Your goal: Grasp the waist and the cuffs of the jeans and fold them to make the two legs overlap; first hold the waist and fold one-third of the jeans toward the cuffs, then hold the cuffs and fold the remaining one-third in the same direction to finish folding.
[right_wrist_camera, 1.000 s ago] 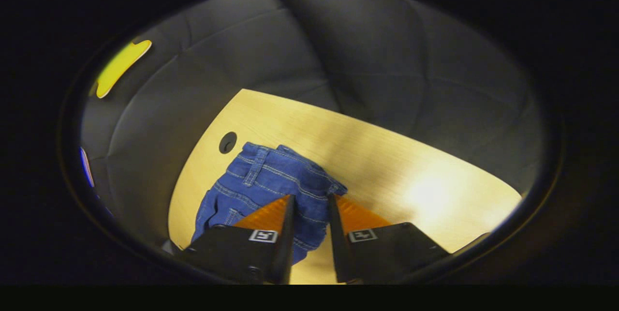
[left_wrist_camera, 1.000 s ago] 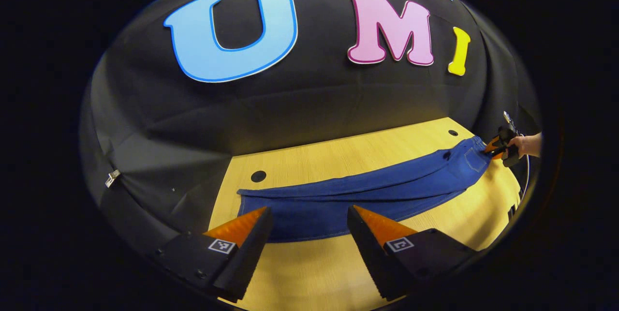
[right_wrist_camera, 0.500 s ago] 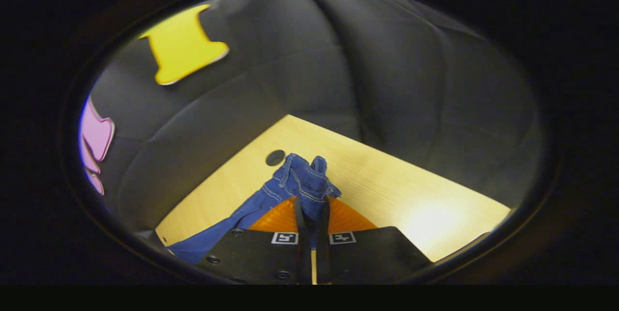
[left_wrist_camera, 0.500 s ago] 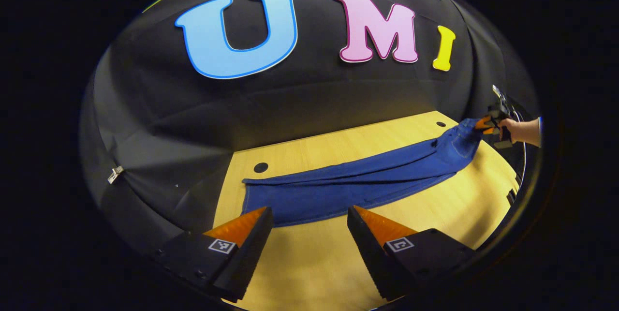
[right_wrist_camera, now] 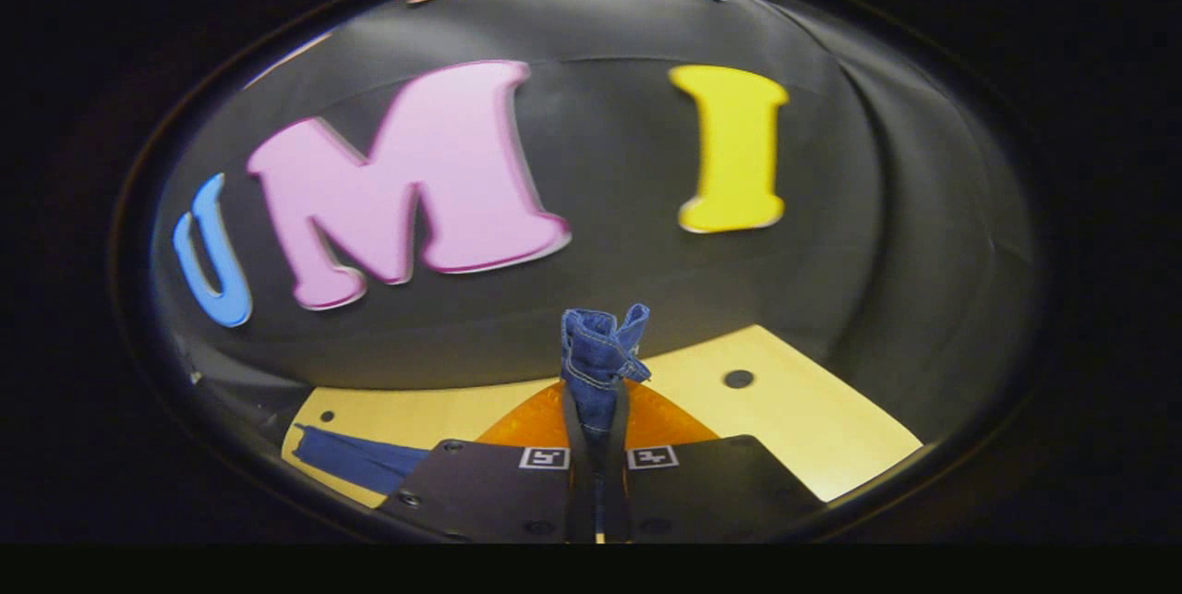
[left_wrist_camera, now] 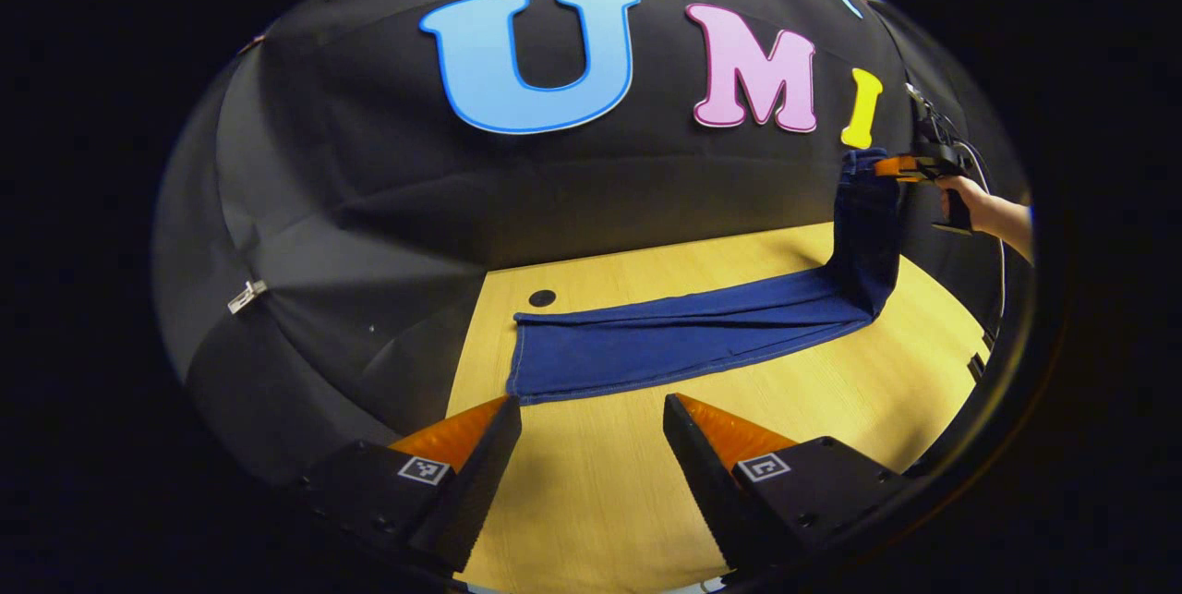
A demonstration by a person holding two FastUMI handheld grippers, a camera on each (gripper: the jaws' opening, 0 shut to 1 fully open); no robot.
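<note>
Blue jeans (left_wrist_camera: pixel 683 340) lie folded lengthwise on the wooden table (left_wrist_camera: pixel 591 483), legs overlapped, cuffs at the left end. At the far right the waist end hangs upright, lifted off the table. In the right gripper view my right gripper (right_wrist_camera: pixel 597 391) is shut on the bunched waist (right_wrist_camera: pixel 600 354), which sticks up between its fingers. In the left gripper view that right gripper (left_wrist_camera: pixel 900 167) is small at the far right, held by a hand (left_wrist_camera: pixel 965 197). My left gripper (left_wrist_camera: pixel 591 409) stands open above bare table, just short of the cuffs (left_wrist_camera: pixel 526 363), with nothing between its fingers.
A round hole (left_wrist_camera: pixel 542 297) marks the table's far left corner, near the cuffs. Another hole (right_wrist_camera: pixel 738 379) lies by the waist end in the right gripper view. Black cloth walls close the booth behind and to the left.
The right gripper closed on the waist and raised it off the table, so that end now hangs upright. The left gripper drew back a little from the cuffs and stayed open.
</note>
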